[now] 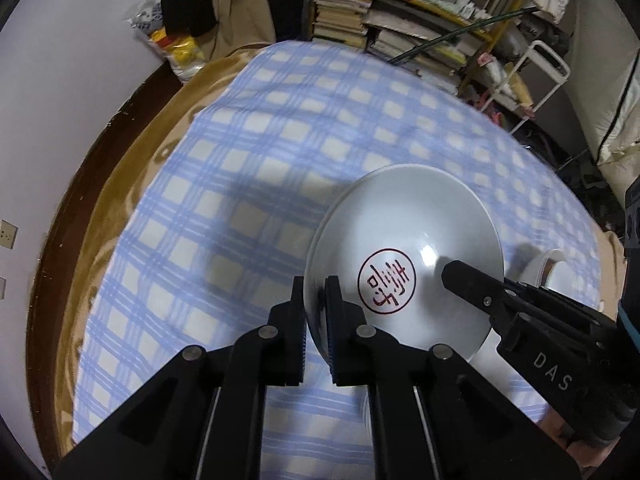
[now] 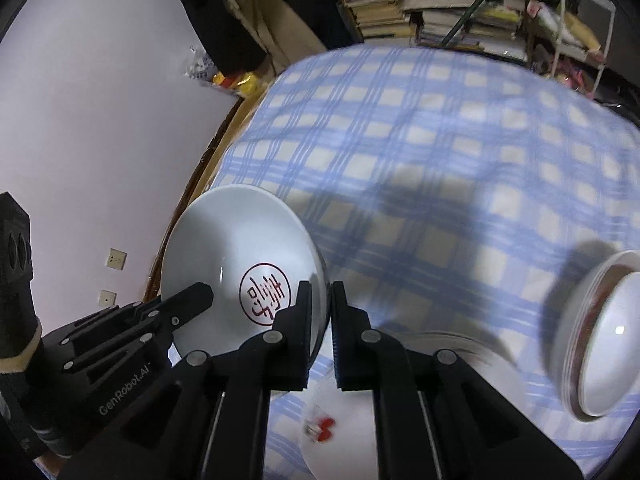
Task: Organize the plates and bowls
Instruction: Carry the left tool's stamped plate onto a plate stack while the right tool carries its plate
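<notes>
Plate (image 1: 404, 240), white and glossy with a red circular seal printed in its well, hangs between my two grippers above the blue-checked cloth (image 1: 240, 168), off the bed. My left gripper (image 1: 316, 312) pinches its near-left rim, one pad on top and one underneath; my right gripper (image 2: 321, 308) pinches the opposite rim the same way, so both pairs of jaws are pressed tight on thin porcelain.

To carry it well, I judge that both hands should travel together at the same height. If one leads, the plate twists against the pads and may slip, since the glaze looks slick and each grip covers only a narrow strip of edge. I would keep the plate near level and move slowly.

From the right wrist view, a stack of bowls (image 2: 600, 332) with a reddish band sits on the cloth to the right, and another white dish (image 2: 440, 364) with a small red mark lies blurred beneath my right gripper. One of these is probably where this plate belongs; I cannot tell which.

The plate shows a bright highlight near the seal and no chips that I can make out.
</notes>
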Demonstrator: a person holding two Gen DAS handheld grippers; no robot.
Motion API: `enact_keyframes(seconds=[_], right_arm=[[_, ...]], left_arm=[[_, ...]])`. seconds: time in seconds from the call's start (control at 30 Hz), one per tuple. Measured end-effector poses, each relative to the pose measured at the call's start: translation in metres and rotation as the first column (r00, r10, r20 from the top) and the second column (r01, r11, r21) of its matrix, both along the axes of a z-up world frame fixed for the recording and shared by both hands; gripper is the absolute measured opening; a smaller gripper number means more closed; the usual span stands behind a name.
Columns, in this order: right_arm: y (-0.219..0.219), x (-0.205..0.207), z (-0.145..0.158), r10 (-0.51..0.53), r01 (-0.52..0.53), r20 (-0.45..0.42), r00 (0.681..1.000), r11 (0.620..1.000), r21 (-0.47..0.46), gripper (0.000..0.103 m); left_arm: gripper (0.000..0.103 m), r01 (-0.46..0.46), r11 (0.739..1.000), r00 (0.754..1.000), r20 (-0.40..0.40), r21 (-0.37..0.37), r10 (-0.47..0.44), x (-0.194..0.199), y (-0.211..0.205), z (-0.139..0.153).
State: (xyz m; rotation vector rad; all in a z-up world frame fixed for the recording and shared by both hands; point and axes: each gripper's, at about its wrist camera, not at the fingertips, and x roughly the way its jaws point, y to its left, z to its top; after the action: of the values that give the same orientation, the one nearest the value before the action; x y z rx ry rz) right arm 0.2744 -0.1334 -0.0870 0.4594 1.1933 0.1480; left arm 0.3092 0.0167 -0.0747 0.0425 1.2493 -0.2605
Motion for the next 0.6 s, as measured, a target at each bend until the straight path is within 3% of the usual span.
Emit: enact_keyframes(seconds=[0.17,0.6], right_arm=[[-0.033,-0.022,0.019,-0.039,0.040,0.030,0.999,0.999,-0.019,0.011],[-0.123,-0.079,0.034,-0.157,0.158,0.061,0.986,0.987,-0.006,0.011]], left_arm=[[0.009,0.049,0.999,0.999,0.024,0.003,-0.049,-0.019,-0.039,0.017],[0.010,0.167,0.985,0.984,0.058,0.053,-0.170,-0.065,-0.135,0.035]])
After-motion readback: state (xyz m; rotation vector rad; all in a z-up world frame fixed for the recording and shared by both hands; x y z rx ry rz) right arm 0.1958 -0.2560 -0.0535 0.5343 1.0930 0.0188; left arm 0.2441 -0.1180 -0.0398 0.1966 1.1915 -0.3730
